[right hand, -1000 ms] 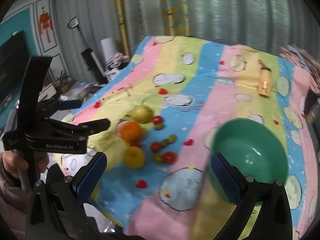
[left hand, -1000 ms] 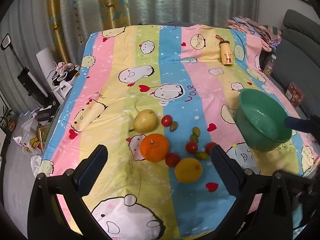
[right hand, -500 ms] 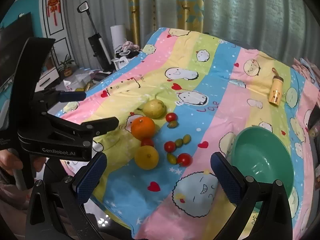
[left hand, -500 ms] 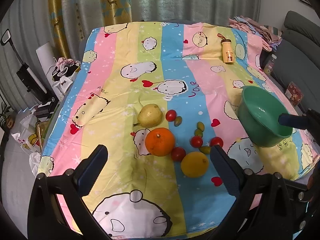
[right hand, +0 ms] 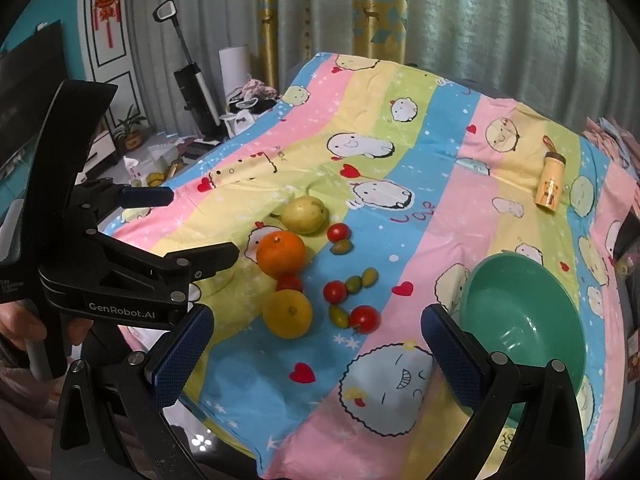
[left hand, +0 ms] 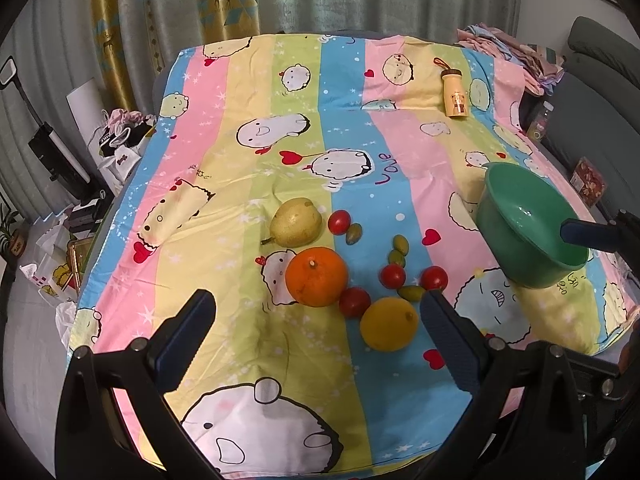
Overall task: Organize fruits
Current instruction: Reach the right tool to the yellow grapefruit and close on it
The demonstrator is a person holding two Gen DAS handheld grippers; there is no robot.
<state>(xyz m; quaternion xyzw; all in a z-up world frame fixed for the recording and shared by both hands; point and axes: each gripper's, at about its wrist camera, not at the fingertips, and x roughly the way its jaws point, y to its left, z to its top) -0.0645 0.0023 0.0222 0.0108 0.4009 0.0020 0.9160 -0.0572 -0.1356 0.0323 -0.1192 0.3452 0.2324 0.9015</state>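
Note:
On the striped cartoon cloth lie a pear, an orange, a yellow lemon, several small red tomatoes and several small green olive-like fruits. A green bowl stands empty to their right. My left gripper hovers open above the near edge, just short of the orange and lemon. My right gripper is open too, above the near right corner, with the lemon, orange and bowl ahead. The left gripper's body shows at the left of the right wrist view, held by a hand.
A small yellow bottle lies at the far right of the cloth. Curtains hang behind. Bags and a vacuum stand on the floor to the left. A grey sofa with folded clothes is on the right.
Both grippers pulled back and rose slightly, so the fruit group sits more centred ahead of them. The right view swung left off the bowl. Fruits and bowl stayed put.

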